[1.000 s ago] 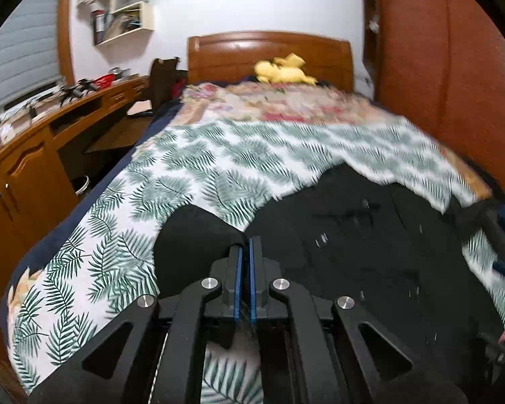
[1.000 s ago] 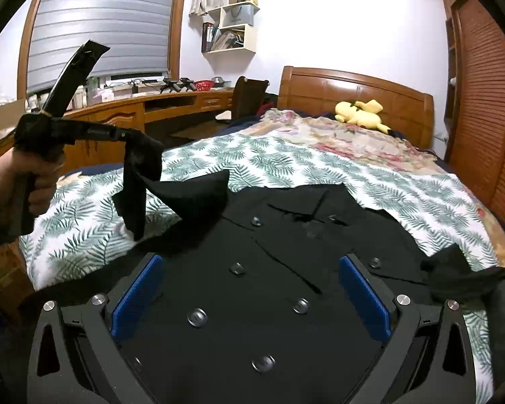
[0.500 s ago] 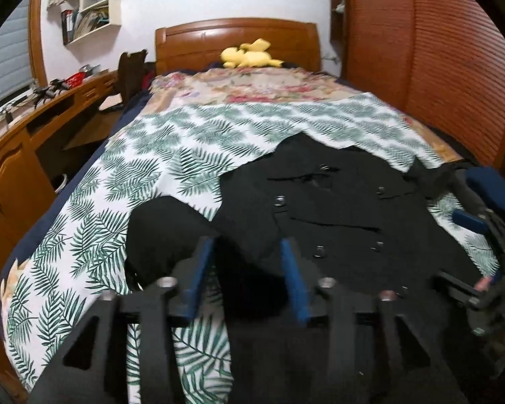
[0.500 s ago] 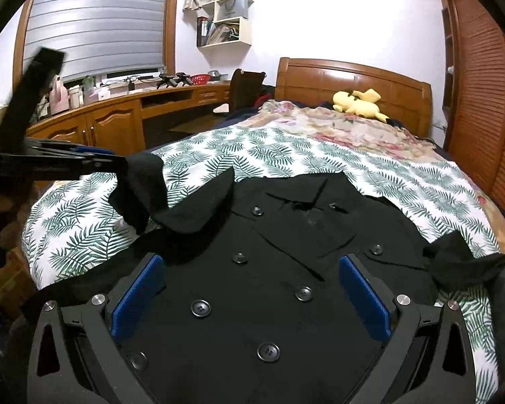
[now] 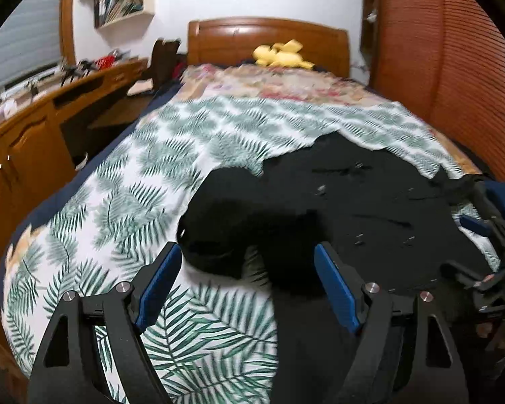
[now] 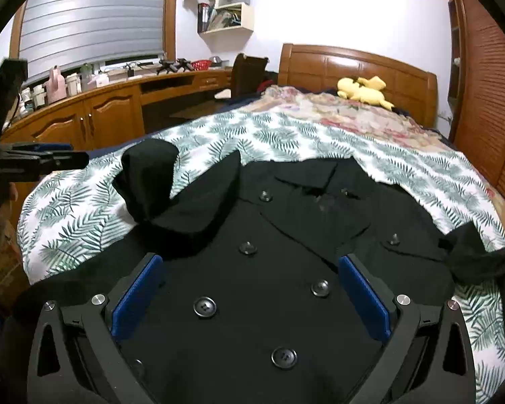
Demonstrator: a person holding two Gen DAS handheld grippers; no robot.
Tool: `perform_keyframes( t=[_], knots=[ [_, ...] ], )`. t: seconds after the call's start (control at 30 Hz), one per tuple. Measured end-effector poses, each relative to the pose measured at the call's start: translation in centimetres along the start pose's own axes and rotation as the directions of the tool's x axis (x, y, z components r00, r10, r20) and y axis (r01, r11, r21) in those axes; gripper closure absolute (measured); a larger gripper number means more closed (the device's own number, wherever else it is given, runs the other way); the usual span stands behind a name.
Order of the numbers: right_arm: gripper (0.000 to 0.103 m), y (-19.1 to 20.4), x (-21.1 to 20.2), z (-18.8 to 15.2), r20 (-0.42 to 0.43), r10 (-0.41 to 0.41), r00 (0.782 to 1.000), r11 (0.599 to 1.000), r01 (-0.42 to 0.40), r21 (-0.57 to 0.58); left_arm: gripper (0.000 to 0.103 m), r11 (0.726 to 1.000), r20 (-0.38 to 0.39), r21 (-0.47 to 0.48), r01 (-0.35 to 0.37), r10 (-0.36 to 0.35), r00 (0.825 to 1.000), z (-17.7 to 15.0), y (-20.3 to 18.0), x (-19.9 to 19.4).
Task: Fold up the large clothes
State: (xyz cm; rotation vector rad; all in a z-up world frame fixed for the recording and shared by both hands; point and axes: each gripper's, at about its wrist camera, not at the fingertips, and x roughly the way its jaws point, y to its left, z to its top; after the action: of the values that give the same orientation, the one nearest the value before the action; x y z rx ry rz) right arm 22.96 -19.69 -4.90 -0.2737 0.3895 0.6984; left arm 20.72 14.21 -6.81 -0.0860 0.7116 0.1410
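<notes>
Our left gripper [image 5: 245, 281] has just been opening and its blue-padded jaws now stand wide, with the folded-in sleeve [image 5: 225, 222] of the coat lying loose between and ahead of them, neither pad pressing on it; our right gripper [image 6: 252, 289] is likewise spread wide and holds nothing, poised above the coat's buttoned front. Largest of what we see is the bed [image 6: 353, 64], with a glossy curved wooden headboard and a smooth white sheet [image 5: 124, 202] printed with green fern fronds, a faded floral cover spread beyond it toward the pillows. On that sheet lies the black coat [image 6: 286, 235], front up, of thick matte cloth, double-breasted, with a notched collar opened flat at the far end. Its left sleeve is doubled back over the chest in a soft rounded hump, the cuff end standing up a little, as the right wrist view shows. The right sleeve [image 6: 481, 256] trails off in a crumpled bunch at the coat's other side. Along the wall runs a long desk [image 6: 111, 114] of warm brown wood with arched panel doors, cluttered on top. A louvred wooden wardrobe [image 5: 454, 67] stands at the far side. A yellow plush toy [image 6: 363, 92] sprawls by the headboard. Smallest are the round black buttons [image 6: 204, 307], shiny and four-holed, set in two rows.
</notes>
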Motion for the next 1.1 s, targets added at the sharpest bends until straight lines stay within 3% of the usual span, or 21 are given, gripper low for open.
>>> perform_keyframes(
  t=[0.33, 0.43, 0.53, 0.6, 0.67, 0.93, 1.1],
  knots=[
    [0.0, -0.9, 1.1, 0.0, -0.049, -0.012, 0.999, 1.0, 0.012, 0.01, 0.021, 0.997, -0.14, -0.073, 0.006, -0.016, 0.99, -1.8, 1.9, 7.8],
    [0.0, -0.5, 1.6, 0.2, -0.055, -0.015, 0.998, 1.0, 0.016, 0.008, 0.022, 0.999, -0.154, -0.033, -0.041, 0.036, 0.987, -1.5, 1.4, 9.4],
    [0.0, -0.5, 1.8, 0.2, -0.06, -0.019, 0.998, 1.0, 0.019, 0.009, 0.047, 0.998, -0.155, -0.027, -0.049, 0.044, 0.987, -0.7, 1.1, 10.2],
    [0.0, -0.7, 1.7, 0.1, -0.062, -0.023, 0.998, 1.0, 0.024, 0.013, 0.084, 0.998, -0.16, -0.032, -0.061, 0.055, 0.986, -0.2, 1.4, 10.4],
    [0.0, -0.8, 1.4, 0.1, -0.061, -0.026, 0.998, 0.999, 0.027, 0.018, 0.096, 0.997, -0.155, -0.045, -0.065, 0.058, 0.986, 0.5, 1.4, 10.4],
    [0.0, -1.6, -0.3, 0.2, -0.031, -0.042, 0.999, 0.998, 0.044, 0.05, 0.1, 0.994, -0.026, 0.018, -0.106, 0.106, 0.994, 4.0, -1.4, 5.9],
    [0.0, -2.2, -2.0, -0.5, -0.011, -0.067, 0.998, 0.996, 0.068, 0.066, 0.1, 0.995, 0.07, 0.082, -0.065, 0.059, 0.996, 6.1, -5.7, 1.7]
  ],
)
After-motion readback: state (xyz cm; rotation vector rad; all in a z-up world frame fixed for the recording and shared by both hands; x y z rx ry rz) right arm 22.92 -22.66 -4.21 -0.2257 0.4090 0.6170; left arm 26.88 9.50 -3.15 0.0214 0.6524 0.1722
